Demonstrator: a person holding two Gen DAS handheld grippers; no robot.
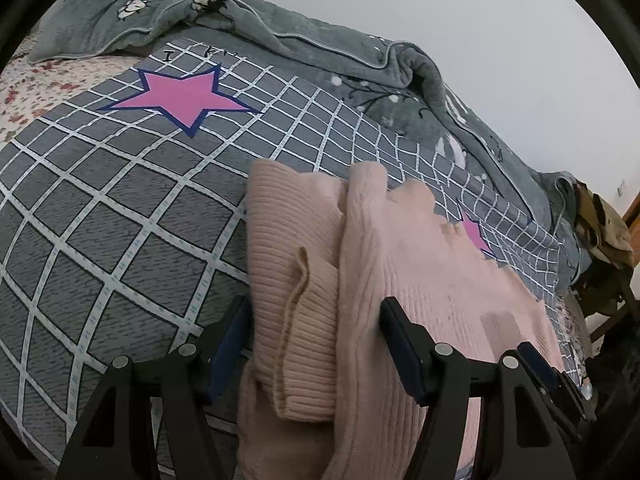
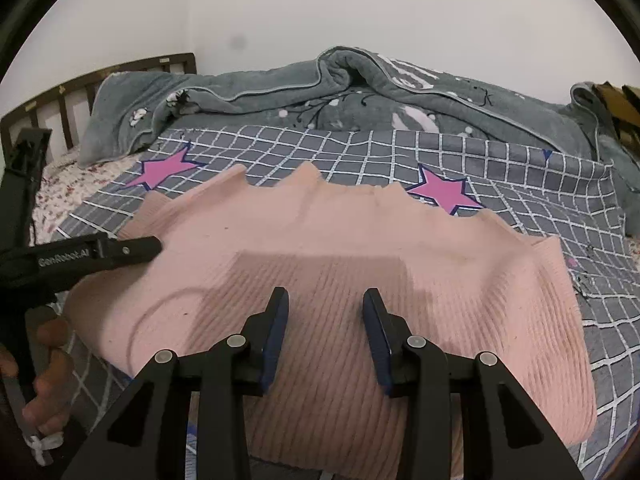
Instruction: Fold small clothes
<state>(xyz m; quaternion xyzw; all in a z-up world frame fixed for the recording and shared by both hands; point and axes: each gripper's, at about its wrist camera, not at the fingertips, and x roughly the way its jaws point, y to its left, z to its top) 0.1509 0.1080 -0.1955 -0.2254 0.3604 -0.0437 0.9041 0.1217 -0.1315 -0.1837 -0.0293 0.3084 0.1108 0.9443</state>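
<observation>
A pink ribbed sweater (image 2: 360,256) lies spread on the grey checked sheet (image 2: 360,148) with pink stars. One sleeve (image 1: 292,248) is folded lengthwise along the sweater's left side, cuff towards me. My left gripper (image 1: 312,312) stands open astride that sleeve, its fingertips at either side of the fabric; I see no pinch in the cloth. In the right wrist view the left gripper's finger (image 2: 136,249) rests at the sweater's left edge, with a hand (image 2: 44,360) on its handle. My right gripper (image 2: 325,300) is open above the sweater's near middle, with nothing between its pads.
A crumpled grey blanket (image 2: 360,92) runs along the back of the bed under a white wall. A dark wooden headboard (image 2: 80,88) and floral sheet (image 1: 48,88) are at the left. Brown clothes on a chair (image 1: 604,236) stand beyond the bed's right end.
</observation>
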